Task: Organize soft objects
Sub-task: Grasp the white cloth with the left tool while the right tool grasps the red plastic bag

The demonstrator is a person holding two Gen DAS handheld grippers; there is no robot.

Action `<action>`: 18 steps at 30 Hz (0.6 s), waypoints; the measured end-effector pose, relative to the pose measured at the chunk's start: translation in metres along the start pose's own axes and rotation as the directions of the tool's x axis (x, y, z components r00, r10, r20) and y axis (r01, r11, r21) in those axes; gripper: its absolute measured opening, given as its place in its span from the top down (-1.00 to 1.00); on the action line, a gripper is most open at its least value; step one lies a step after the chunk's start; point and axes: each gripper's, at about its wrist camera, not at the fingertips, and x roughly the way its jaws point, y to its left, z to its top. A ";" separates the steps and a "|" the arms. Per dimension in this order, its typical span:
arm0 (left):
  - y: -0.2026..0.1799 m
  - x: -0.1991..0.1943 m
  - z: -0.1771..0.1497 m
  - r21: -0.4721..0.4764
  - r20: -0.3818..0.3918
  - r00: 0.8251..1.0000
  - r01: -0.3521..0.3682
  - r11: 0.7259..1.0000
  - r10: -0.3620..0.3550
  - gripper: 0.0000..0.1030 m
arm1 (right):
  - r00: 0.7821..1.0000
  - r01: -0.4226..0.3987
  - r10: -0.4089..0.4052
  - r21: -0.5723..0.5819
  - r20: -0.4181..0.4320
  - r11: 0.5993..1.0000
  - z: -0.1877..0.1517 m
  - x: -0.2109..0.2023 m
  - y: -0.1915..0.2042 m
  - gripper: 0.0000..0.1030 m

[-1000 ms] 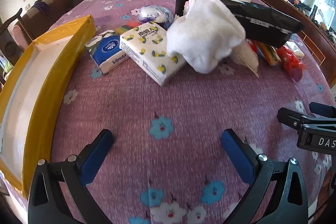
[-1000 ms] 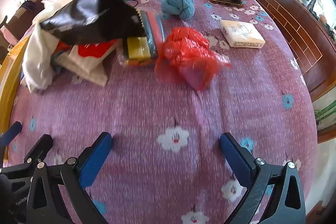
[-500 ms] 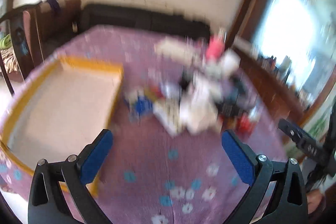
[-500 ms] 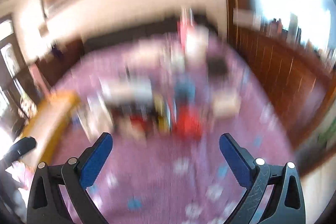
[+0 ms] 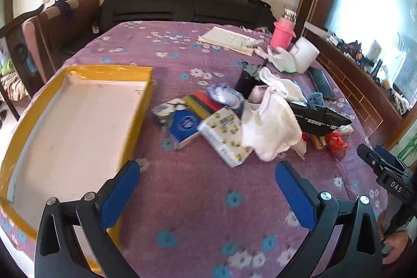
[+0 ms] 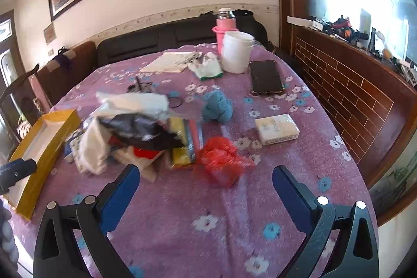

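Observation:
A pile of soft things lies mid-table: a white towel (image 5: 271, 124), tissue packs (image 5: 224, 134), a blue tissue pack (image 5: 183, 127), a black plastic bag (image 5: 318, 119) and a red plastic bag (image 6: 221, 160). A blue cloth (image 6: 217, 106) and another tissue pack (image 6: 276, 128) lie apart to the right. A yellow-edged empty box (image 5: 70, 121) stands at the left. My left gripper (image 5: 206, 189) is open and empty above the near table, beside the box. My right gripper (image 6: 206, 189) is open and empty, just short of the red bag.
At the far side stand a pink flask (image 6: 225, 25), a white jar (image 6: 238, 51), a phone (image 6: 265, 76), a white glove (image 6: 207, 67) and a notebook (image 6: 170, 61). A wooden ledge (image 6: 351, 74) runs along the right. A dark sofa (image 5: 182, 9) is behind.
Both grippers have pulled back and up from close over the tablecloth, so the whole table and room now show. Both stay open and empty. The pile has not moved.

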 end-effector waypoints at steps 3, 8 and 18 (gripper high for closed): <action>-0.025 0.017 0.009 0.063 0.004 1.000 0.005 0.998 -0.005 -1.00 | 1.000 -0.011 0.011 0.049 -0.009 0.999 0.002 0.010 -0.015 -0.99; -0.060 0.045 0.027 0.175 0.025 1.000 -0.016 0.984 0.012 -1.00 | 1.000 -0.019 0.018 0.094 0.015 0.995 0.007 0.004 -0.045 -0.99; -0.069 0.089 0.023 0.204 -0.156 0.986 0.083 0.975 -0.051 0.76 | 0.999 0.049 -0.045 0.200 -0.022 0.979 0.010 0.005 -0.107 -0.99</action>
